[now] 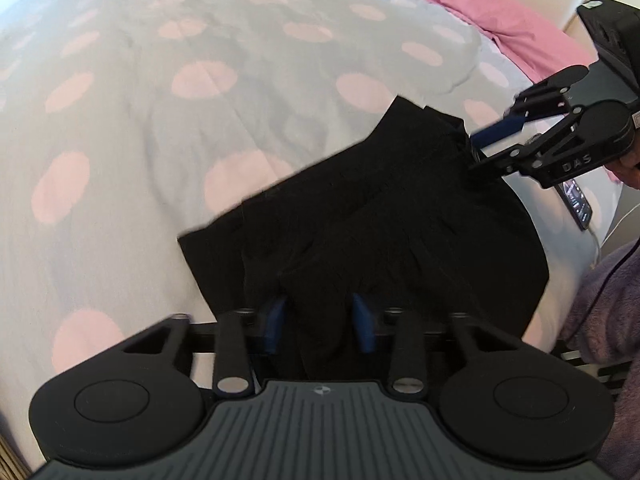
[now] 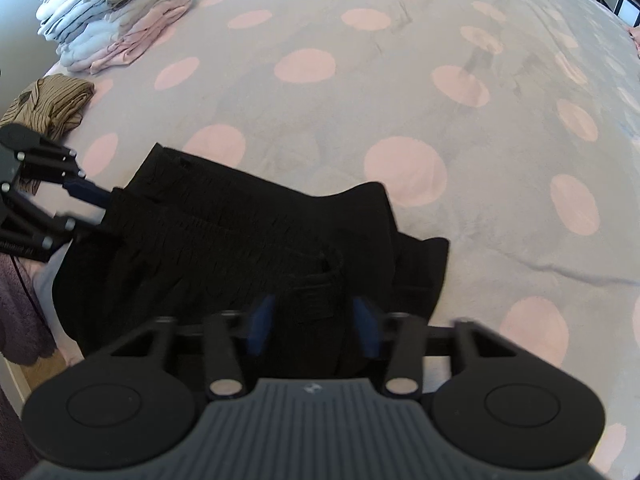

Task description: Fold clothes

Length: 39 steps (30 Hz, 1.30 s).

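Observation:
A black garment (image 1: 380, 216) lies bunched on a grey bedspread with pink dots (image 1: 160, 120). My left gripper (image 1: 320, 312) has its blue pads on either side of a fold of the black cloth at the garment's near edge. My right gripper (image 1: 476, 152) grips the far right corner of the garment. In the right wrist view the black garment (image 2: 248, 240) runs between my right gripper (image 2: 316, 320), whose pads hold cloth, and my left gripper (image 2: 102, 212) at the left, closed on the other end.
A stack of folded pale clothes (image 2: 112, 20) sits at the far left of the bed, with a crumpled tan striped garment (image 2: 48, 104) below it. A pink pillow (image 1: 500, 28) lies at the far right. A phone (image 1: 576, 200) rests at the bed's edge.

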{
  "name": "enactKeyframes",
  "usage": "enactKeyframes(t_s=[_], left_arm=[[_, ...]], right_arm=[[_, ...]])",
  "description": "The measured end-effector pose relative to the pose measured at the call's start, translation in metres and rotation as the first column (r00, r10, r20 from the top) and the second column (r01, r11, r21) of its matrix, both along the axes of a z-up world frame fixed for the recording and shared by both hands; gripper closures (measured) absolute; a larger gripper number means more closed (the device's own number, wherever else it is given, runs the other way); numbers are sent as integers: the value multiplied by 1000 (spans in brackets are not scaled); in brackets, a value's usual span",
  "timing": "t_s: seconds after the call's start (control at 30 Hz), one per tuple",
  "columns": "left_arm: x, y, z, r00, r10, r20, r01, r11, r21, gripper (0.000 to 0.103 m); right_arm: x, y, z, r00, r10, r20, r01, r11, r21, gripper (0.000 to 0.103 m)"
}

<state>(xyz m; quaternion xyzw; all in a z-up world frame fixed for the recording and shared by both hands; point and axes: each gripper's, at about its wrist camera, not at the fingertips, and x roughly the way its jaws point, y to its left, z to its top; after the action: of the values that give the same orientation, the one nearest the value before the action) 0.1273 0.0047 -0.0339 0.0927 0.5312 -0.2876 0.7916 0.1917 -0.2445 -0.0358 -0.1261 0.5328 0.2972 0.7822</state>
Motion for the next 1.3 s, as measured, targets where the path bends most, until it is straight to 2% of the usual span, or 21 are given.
enactKeyframes(t_s=[0.07,0.17,0.27,0.37,0.47,0.6,0.7,0.73,0.77,0.8,0.83,0.87,0.93,1.03,1.13,1.3], left_arm=[[-1,-3,10,999,-15,50,15,1000,3,85],[0,-3,27,993,-4,119,6,1000,-19,88],[9,-5,30,990,16,138,-15,1000,-11,88],[24,-11,16,993,25,113,-28,999,29,88],[36,-11,6,994,70,87,-73,997,37,88],[45,-13,-7,993,104,49,-107,993,59,82],[44,-14,-15,994,102,34,-105,991,86,77],[43,-13,-15,994,107,36,-110,990,91,72],[42,-12,-15,993,112,39,-115,989,96,64],[42,-9,-14,990,138,34,-141,986,93,58],[43,-5,-12,986,165,30,-167,982,91,51],[43,-1,-11,981,192,25,-194,977,88,49],[42,8,-7,971,238,-2,-238,970,52,47],[40,21,0,952,303,-46,-304,953,1,42],[36,32,2,936,345,-73,-348,937,-33,37],[31,45,-13,915,387,-116,-396,916,-69,34]], right_arm=[[-1,0,4,1000,-18,22,17,1000,3,76],[1,-3,13,998,-48,52,46,999,25,78],[7,-6,13,995,-74,64,72,997,36,78],[18,-3,4,994,-98,49,96,995,33,78],[25,1,-2,992,-110,55,109,994,20,78],[32,1,-15,992,-121,32,121,993,2,77],[31,-1,-17,992,-122,26,122,992,7,72],[31,-2,-16,992,-126,27,125,992,10,65],[30,-4,-13,991,-132,34,132,991,8,59],[29,-7,-11,989,-142,43,141,990,7,50],[29,-10,-8,987,-152,51,152,988,13,45],[28,-14,-6,985,-163,57,162,987,20,43],[28,-21,-3,979,-198,50,196,980,35,26],[28,-31,-4,971,-238,0,238,969,70,26],[25,-38,-11,962,-266,-57,270,960,75,19],[19,-50,-34,936,-311,-163,326,943,72,19]])
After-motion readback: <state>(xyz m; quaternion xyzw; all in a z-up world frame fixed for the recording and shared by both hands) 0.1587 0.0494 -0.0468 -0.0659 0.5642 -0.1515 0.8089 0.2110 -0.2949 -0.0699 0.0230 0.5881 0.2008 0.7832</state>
